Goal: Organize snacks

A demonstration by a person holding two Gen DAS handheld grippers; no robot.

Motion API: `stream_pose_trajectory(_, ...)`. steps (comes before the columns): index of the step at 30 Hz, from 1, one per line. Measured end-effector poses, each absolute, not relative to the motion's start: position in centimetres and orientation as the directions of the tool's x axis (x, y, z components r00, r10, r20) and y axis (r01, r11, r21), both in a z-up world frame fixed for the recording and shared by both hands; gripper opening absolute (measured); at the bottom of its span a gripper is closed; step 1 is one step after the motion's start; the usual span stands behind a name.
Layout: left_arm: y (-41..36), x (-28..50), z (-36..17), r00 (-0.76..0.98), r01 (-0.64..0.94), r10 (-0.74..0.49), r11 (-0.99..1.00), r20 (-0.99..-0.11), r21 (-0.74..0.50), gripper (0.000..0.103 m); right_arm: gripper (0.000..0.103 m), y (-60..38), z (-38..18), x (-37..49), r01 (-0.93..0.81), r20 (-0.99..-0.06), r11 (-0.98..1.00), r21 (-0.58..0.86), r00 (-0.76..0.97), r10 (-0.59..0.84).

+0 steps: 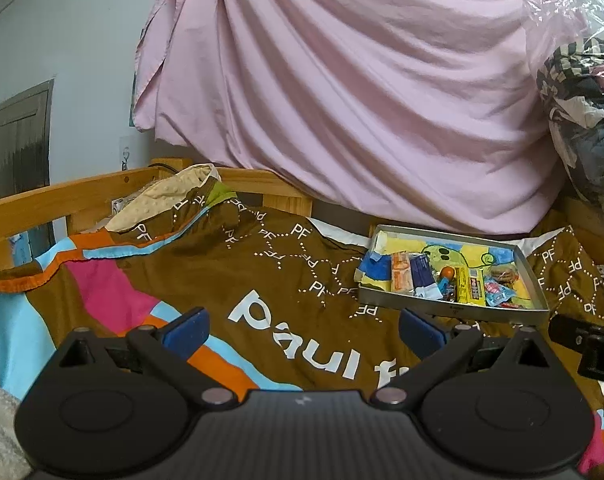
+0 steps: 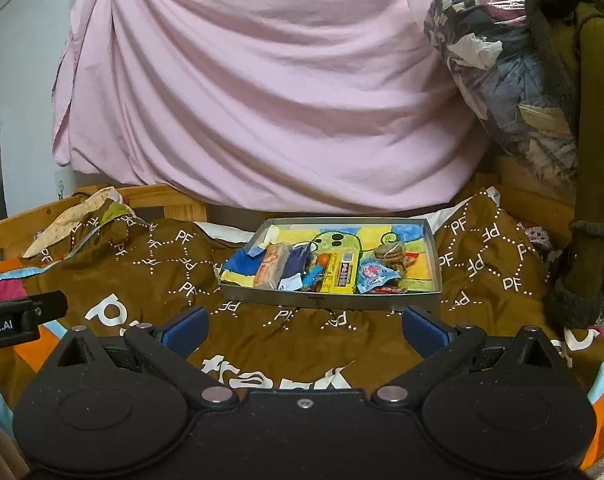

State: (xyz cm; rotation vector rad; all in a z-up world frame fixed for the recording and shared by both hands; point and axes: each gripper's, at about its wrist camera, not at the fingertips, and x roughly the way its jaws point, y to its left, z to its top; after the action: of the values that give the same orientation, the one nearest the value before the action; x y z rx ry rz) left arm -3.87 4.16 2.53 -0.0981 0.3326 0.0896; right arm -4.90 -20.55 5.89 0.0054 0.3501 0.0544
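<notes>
Right wrist view: a pink sheet hangs behind a brown quilt that covers the bed. On the quilt at twelve o'clock sits a metal tray holding snacks: wrapped bars, a yellow box, cookies, small candies, bunched along its near edge. The right gripper and the left gripper both hover spread wide, empty, above the quilt.

Snacks in tray, tray on bedspread
</notes>
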Motion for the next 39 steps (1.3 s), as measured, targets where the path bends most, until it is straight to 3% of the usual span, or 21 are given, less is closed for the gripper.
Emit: stream_pose_trajectory(39, 4.29, -3.43, 1.84, 0.932, -0.101, 0.072, 0.993, -0.356, -0.064, 0.103, 0.102, -20.9, 5.71, -5.01, -0.041, -0.342, 0.999, 0.004, 0.939, 0.04)
